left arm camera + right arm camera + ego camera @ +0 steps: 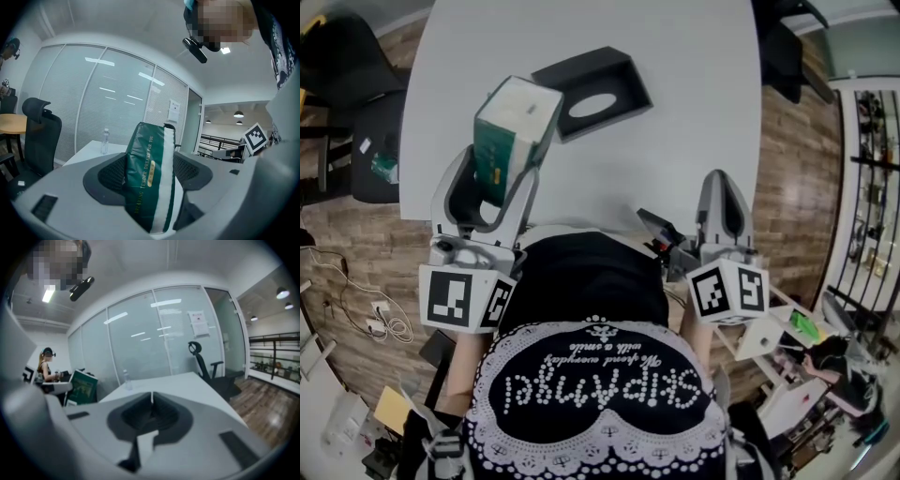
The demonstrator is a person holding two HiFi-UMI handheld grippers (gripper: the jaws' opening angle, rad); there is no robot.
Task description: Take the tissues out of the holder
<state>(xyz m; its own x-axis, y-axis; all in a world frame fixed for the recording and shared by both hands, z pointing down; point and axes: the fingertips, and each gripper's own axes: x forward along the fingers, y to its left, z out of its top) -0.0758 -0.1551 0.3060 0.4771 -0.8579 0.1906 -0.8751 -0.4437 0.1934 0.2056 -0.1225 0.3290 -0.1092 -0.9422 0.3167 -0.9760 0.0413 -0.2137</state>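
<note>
Two claws frame my black shirt (581, 281) at the near edge of the head view, each carrying a marker cube: one at near left (464, 300), one at near right (728, 291).

Left claw (495, 173): clenched on the tissue pack (511, 131). In the left gripper view both dark ribbed pads (112, 173) press the flanks of the pack, which stands between them, tilted a little to the right. Its wrapper is dark green with a white stripe down the facing edge and a line of gold lettering along one side. From above, the pack's pale top face is visible.

Right claw (720, 183): empty, jaws pressed together. The right gripper view shows only a thin seam between the two pads, with nothing caught in it.

Position of the pack: it is out of the holder (592, 89), just to the near left of it, over the near left part of the white table (675, 131).

Holder: a black rectangular box lying on the table beyond the pack, with an oval slot in its upper face.

Far field: a small clear bottle (105, 140) stands on the table's far side. A black office chair (366, 141) sits off the table's left edge, on wood flooring. Glass partition walls (112, 103) close the room behind.
</note>
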